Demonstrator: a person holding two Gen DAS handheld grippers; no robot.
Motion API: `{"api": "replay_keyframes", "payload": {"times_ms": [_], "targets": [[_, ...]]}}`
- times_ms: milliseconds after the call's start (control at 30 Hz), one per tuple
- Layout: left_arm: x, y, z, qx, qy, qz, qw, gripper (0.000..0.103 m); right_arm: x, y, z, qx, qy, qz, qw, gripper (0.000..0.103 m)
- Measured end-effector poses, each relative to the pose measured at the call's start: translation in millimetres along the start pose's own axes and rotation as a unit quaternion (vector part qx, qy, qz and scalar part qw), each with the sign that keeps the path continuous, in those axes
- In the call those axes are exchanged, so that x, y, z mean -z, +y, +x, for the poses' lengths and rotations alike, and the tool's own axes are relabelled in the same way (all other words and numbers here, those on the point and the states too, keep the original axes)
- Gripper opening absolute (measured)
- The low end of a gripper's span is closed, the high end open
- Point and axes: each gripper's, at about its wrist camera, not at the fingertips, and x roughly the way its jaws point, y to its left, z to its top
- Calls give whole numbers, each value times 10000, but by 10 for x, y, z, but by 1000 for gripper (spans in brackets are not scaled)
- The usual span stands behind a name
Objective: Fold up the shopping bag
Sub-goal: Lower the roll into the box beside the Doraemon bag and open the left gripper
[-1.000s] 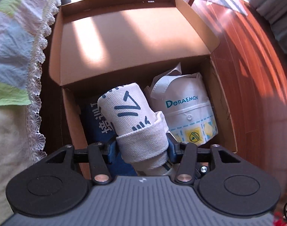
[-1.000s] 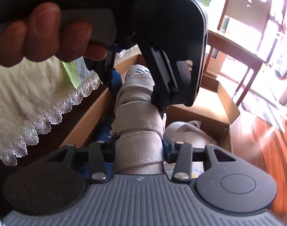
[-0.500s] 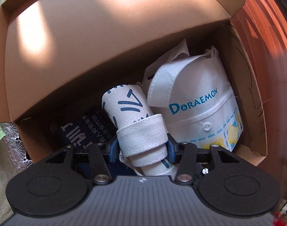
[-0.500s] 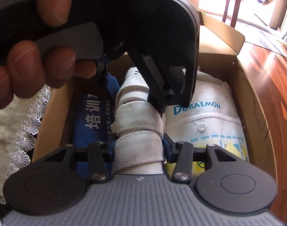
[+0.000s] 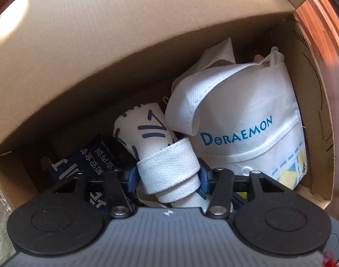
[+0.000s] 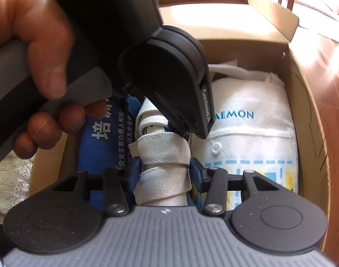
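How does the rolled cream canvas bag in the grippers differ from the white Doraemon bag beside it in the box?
The rolled cream canvas bag is a tight narrow roll bound by its strap; the white Doraemon bag is a wider, looser bundle. The canvas is coarse-woven with dark blue marks; the Doraemon bag has teal lettering. The left gripper and right gripper clamp the canvas roll; the Doraemon bag lies free. Both are in the cardboard box.

"DORAEMON" in blue letters stands on the white bag (image 5: 254, 120); white Chinese characters, including "培训", mark the blue bag (image 6: 102, 138) left of it.
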Motion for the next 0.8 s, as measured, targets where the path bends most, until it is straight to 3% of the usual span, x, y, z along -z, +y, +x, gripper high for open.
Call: {"api": "replay_keyframes", "payload": {"times_ms": [100,267,367,400,433,467,600,800], "targets": [[44,13,-62,55,3,-30,10000,57,33,-55,26,-53,23,166,9998,41],[219,290,-479,491,-294,-372,9977,57,33,-33,15,-67,87,201,9997,41],[464,502,-744,426,-693,-540,9952,48,49,12,6,-3,85,195,9998,42],[542,564,-791,434,-800,-619,9939,39,53,26,1,9,85,204,9998,45],[567,593,-785,474,-823,-689,9931,30,60,43,-6,31,89,204,9997,45],[591,621,-776,515,-842,-758,9922,27,67,62,-16,50,85,192,9998,47],[525,464,-511,661,-917,-873,9898,23,80,142,-78,134,7,65,9999,51],[482,376,-457,731,-1047,-883,9879,20,108,206,-337,168,-160,-73,9997,54]]}}
